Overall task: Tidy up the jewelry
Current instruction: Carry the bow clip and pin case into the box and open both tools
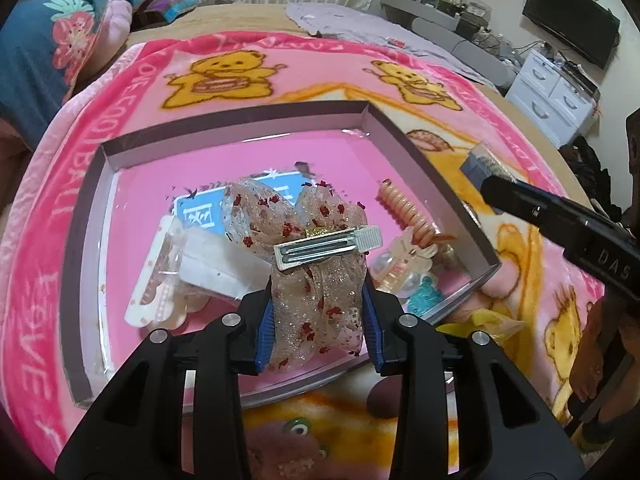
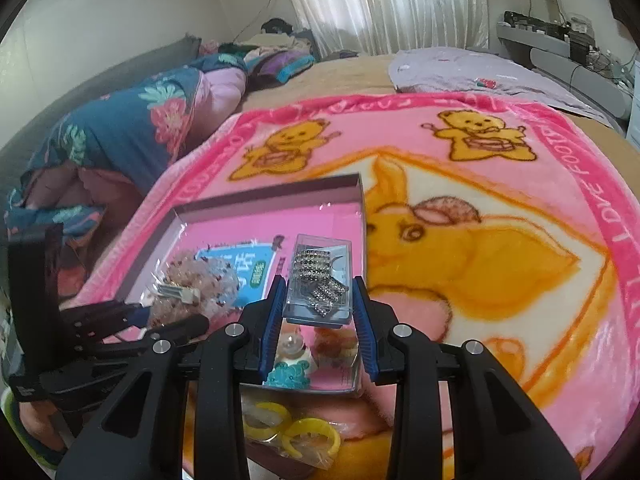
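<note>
My left gripper (image 1: 318,304) is shut on a sheer glittery ribbon hair bow (image 1: 316,300) with a silver clip (image 1: 328,246), held just above the pink-lined box lid (image 1: 236,120). My right gripper (image 2: 318,308) is shut on a clear plastic case of rhinestone jewelry (image 2: 318,280), held over the box's right part. The right gripper with the case also shows at the right of the left wrist view (image 1: 520,200). The left gripper and bow show at the left of the right wrist view (image 2: 188,292).
The box holds a blue card (image 1: 208,208), a white packet (image 1: 216,264), a coiled peach hair tie (image 1: 404,212), clear and teal trinkets (image 1: 424,300). Yellow rings in a bag (image 2: 288,432) lie on the pink bear blanket (image 2: 480,240) near me. Pillows lie to the left.
</note>
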The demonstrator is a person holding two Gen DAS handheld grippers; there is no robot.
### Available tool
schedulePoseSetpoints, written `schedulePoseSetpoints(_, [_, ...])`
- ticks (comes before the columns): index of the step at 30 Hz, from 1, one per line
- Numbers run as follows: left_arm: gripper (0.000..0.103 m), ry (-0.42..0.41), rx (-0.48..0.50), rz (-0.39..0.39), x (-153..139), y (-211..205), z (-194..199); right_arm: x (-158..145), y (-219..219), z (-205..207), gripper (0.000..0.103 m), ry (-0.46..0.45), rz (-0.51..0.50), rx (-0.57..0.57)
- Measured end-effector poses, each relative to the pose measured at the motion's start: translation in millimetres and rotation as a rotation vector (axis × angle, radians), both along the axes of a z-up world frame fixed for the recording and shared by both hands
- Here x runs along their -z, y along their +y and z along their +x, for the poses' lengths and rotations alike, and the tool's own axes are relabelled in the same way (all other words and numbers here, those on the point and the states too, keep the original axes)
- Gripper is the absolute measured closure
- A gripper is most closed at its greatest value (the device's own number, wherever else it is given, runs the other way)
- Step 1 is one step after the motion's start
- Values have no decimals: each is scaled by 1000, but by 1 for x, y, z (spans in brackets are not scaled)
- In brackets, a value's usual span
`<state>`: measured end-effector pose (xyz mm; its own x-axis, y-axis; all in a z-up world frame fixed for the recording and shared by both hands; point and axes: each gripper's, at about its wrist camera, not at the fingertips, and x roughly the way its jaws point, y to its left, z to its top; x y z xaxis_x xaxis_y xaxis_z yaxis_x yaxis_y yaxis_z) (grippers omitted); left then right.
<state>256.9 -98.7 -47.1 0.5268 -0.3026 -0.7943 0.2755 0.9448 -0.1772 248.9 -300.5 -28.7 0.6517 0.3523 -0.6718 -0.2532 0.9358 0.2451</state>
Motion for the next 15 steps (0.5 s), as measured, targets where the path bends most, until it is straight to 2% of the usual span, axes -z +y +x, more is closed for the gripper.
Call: schedulePoseSetpoints(15, [62,3,-46,10,-3,19,-5,15,19,-2,71,29,-47,-55])
